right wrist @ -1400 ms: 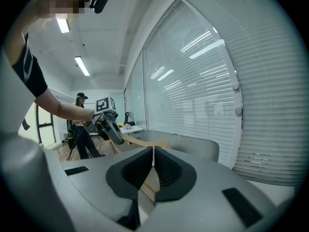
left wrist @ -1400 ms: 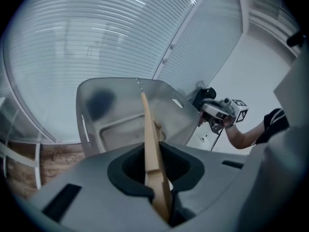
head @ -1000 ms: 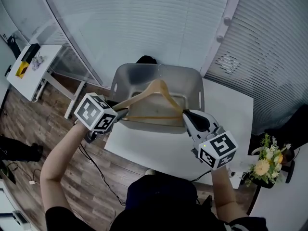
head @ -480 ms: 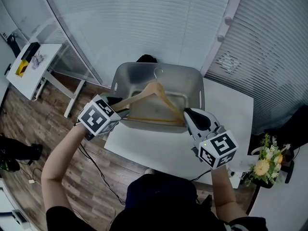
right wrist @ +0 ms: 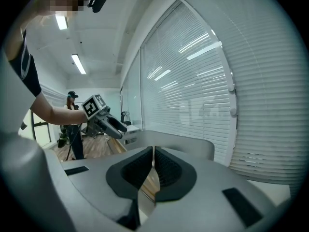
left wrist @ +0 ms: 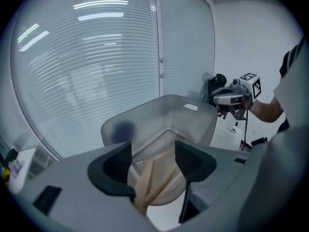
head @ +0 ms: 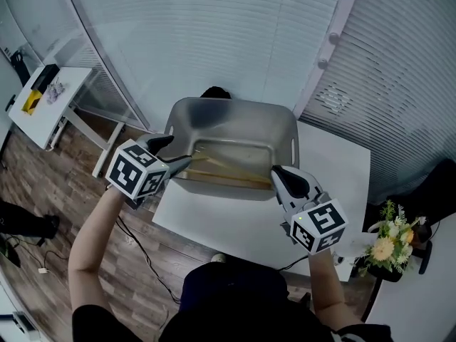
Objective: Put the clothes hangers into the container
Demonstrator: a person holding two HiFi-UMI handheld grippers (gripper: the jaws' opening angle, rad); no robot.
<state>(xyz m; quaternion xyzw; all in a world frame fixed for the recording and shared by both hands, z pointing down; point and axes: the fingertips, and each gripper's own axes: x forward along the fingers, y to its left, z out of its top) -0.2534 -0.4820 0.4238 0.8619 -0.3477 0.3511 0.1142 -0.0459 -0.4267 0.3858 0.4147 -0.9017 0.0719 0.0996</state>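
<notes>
A wooden clothes hanger (head: pixel 226 174) lies low across the near side of the grey plastic container (head: pixel 235 123). My left gripper (head: pixel 173 154) is at the container's left rim. In the left gripper view its jaws (left wrist: pixel 153 161) stand wide and are still opening. The hanger's left end (left wrist: pixel 148 187) lies loose between them, close to the left jaw, and neither pad presses on it. My right gripper (head: pixel 276 173) is at the container's near right corner, shut (right wrist: pixel 153 151) on the hanger's right end (right wrist: pixel 147 183). The hanger's hook is hidden.
The container stands at the far left end of a white table (head: pixel 338 184). A pot of flowers (head: pixel 388 248) sits off its right end. A small white side table (head: pixel 43 112) and cables lie on the wooden floor (head: pixel 43 191) to the left. Blinds cover the wall behind.
The hanger has dropped from standing upright above the rim to lying low in the container. My left gripper's jaws have spread and let go of its left end.
</notes>
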